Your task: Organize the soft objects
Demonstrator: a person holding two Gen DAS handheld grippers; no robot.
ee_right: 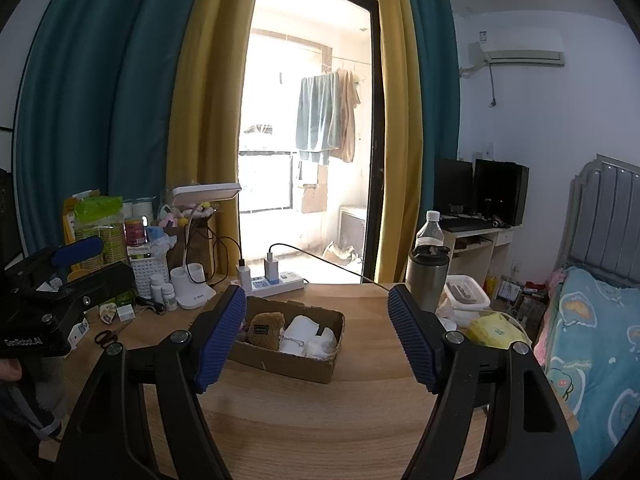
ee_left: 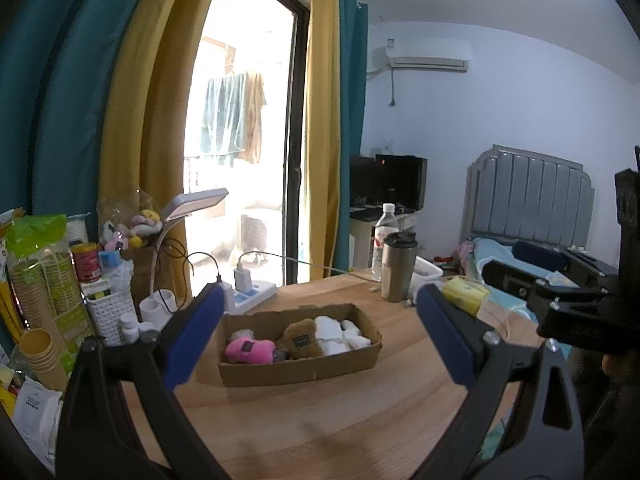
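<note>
I held both grippers, left (ee_left: 320, 320) and right (ee_right: 318, 324), spread wide and empty before the box (ee_left: 300, 372) of plush toys (ee_left: 250, 350).

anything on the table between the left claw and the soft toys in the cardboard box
Nothing visible. The left claw is open and empty, and only bare wooden table lies between it and the cardboard box. The box's low near wall is the sole edge to clear before the pink plush and brown plush.
</note>
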